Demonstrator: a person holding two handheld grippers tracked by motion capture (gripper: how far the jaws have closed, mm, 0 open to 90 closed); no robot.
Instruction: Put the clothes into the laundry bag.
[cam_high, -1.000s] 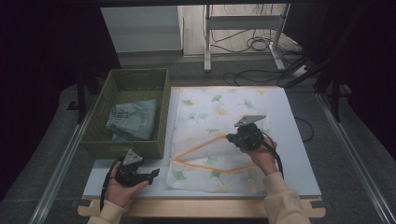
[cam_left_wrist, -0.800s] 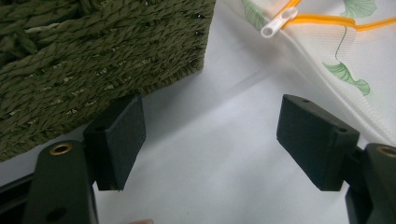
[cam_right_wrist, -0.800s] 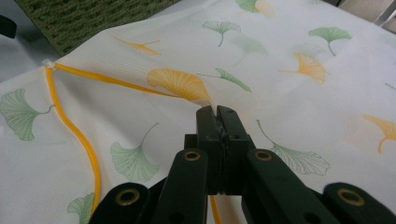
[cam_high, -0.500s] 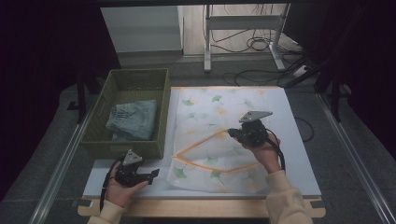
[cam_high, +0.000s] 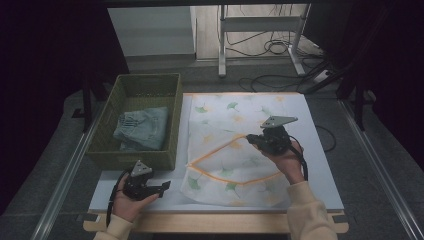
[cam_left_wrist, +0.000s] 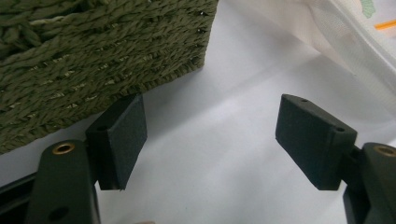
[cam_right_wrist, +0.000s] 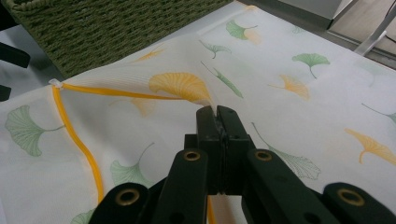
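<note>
One white mesh bag (cam_high: 235, 150), printed with green and yellow ginkgo leaves, orange-trimmed, spread on the white table (cam_high: 320, 195) just right of the basket. One woven green basket (cam_high: 172, 120), holding one folded pair of jeans (cam_high: 142, 131). Two grippers. Right gripper (cam_high: 251, 139): jaws pinched tight on a raised fold of the bag near its middle. Left gripper (cam_high: 166, 185): jaws spread wide, nothing between them, low over bare table at the basket's near corner, bag edge just beside. Cables (cam_high: 280, 47) and one metal stand (cam_high: 260, 25) on the floor beyond.
</note>
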